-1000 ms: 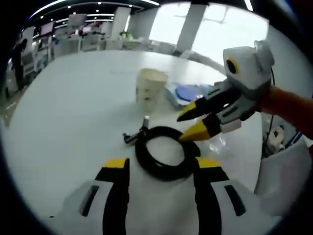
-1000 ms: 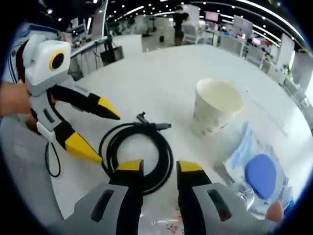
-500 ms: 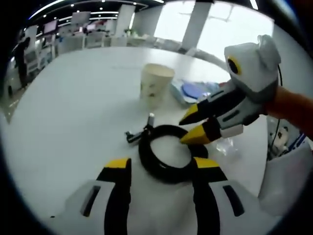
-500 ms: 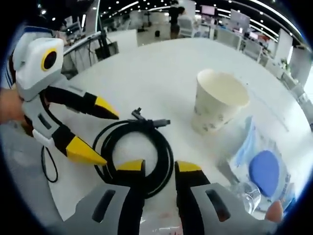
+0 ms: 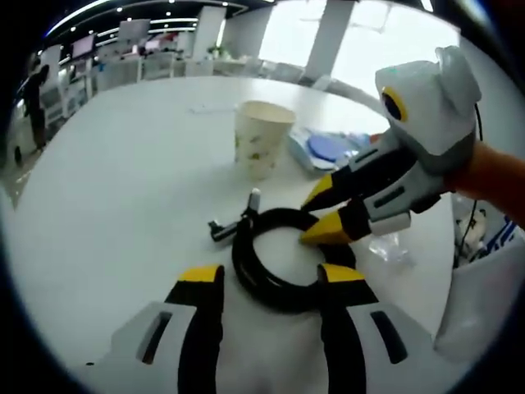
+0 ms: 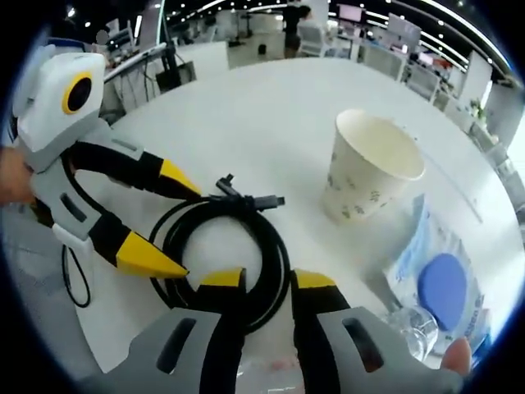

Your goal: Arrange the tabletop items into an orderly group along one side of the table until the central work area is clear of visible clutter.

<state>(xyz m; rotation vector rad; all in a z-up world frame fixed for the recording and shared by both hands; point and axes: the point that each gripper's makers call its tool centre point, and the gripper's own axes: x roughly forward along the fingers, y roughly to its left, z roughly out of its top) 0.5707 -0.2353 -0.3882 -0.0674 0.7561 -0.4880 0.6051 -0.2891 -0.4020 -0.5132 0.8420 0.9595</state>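
Observation:
A coiled black cable (image 5: 277, 261) (image 6: 225, 250) with its plug ends sticking out lies on the white table (image 5: 123, 189). My left gripper (image 5: 271, 276) (image 6: 175, 226) is open, and its yellow tips straddle one side of the coil. From the opposite side my right gripper (image 6: 267, 280) (image 5: 316, 217) is open too. Its jaws stand closer together, with the coil's edge lying between them. A patterned paper cup (image 5: 261, 138) (image 6: 369, 168) stands upright beyond the cable. Beside the cup lies a clear packet with a blue round pad (image 5: 326, 148) (image 6: 443, 283).
A crumpled piece of clear plastic (image 5: 384, 246) (image 6: 410, 324) lies near the right gripper. A thin black wire loop (image 6: 72, 279) hangs at the table's edge by the left gripper. Desks and a standing person are far behind the table.
Both views have drawn a little closer to the coil. The right gripper's jaws have narrowed slightly around the coil's edge. The cup and packet have not moved.

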